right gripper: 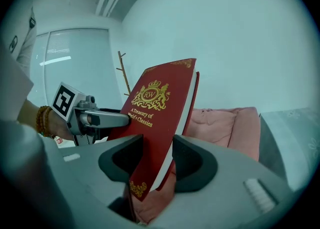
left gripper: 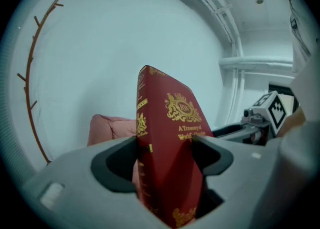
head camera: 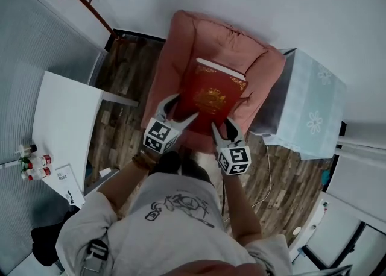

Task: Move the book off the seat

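Observation:
A thick red book (head camera: 210,95) with gold print is held up in the air above the pink cushioned seat (head camera: 181,40). My left gripper (head camera: 182,116) is shut on the book's near left corner, its jaws pressing both covers of the book (left gripper: 167,163). My right gripper (head camera: 224,128) is shut on the near right corner of the book (right gripper: 155,123), cover and page edge between its jaws. In the left gripper view the seat (left gripper: 107,128) shows low behind the book; the right gripper view has the seat (right gripper: 227,123) behind and below it.
A pale blue box with flower print (head camera: 307,103) stands right of the seat. A white table (head camera: 63,118) with small bottles (head camera: 33,166) is at the left. Wooden floor (head camera: 123,76) lies between. A brown branch-like rack (left gripper: 30,78) is on the wall.

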Demonstrator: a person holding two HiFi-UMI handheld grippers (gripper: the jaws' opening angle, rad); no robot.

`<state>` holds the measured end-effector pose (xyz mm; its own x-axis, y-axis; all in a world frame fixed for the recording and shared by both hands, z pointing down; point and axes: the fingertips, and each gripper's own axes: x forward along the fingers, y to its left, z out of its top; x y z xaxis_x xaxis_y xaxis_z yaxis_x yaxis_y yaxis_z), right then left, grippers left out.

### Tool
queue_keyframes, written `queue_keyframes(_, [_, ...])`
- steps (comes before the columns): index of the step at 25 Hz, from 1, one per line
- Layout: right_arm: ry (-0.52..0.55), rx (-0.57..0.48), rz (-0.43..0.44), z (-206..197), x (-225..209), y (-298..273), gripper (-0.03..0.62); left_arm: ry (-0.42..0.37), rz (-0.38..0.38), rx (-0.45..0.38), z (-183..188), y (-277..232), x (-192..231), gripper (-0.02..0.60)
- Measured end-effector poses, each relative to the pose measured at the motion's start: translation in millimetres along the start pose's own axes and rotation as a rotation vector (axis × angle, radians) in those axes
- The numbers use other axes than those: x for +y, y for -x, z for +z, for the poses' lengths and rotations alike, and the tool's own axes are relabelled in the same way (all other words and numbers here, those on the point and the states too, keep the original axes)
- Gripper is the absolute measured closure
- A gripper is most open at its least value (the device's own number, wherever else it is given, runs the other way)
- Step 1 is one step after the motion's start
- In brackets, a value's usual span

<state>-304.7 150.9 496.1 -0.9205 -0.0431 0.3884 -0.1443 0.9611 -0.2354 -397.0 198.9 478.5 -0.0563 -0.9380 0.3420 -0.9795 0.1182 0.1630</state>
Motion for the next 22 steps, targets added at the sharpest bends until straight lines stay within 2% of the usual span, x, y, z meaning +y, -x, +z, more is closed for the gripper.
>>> queue_keyframes(6, [0.077,-0.076,-0.017,53,27,47,0.408,-0.001,-0.001,-0.094,55,40,-30,0.25])
queue_keyframes(12, [0.153,-0.134,-0.049,93,50,82,0.416,-0.033,-0.017,-0.167,98,71,-51,0.249])
queue_keyframes(22, [0.157,-0.172,-0.113,102,65,100,0.422,-0.046,-0.056,-0.201,109,87,-61,0.25])
